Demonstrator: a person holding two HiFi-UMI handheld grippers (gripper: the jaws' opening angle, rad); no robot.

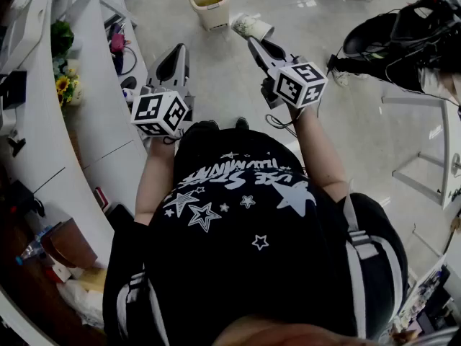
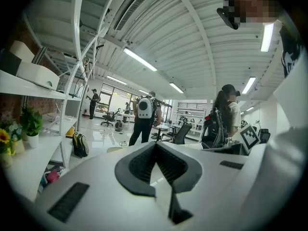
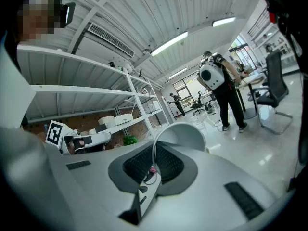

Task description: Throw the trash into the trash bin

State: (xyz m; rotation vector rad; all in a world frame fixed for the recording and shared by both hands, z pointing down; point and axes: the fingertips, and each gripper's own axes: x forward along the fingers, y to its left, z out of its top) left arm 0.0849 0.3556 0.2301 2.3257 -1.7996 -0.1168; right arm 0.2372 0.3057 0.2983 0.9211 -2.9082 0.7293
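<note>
Starred shirt (image 1: 238,215), clamped cup (image 1: 252,26), bin (image 1: 213,16) beyond, flowers (image 1: 63,85)

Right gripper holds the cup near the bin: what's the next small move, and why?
Probably shift the right gripper toward the trash bin until the paper cup hangs over it. The cup, pinched by its rim, sits beside the bin's opening, not above it; releasing now would likely miss.

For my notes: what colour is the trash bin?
The trash bin is cream; head view shows it best.

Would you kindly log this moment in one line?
right claw: shut on paper cup; left claw: shut, empty; trash bin: ahead
</note>
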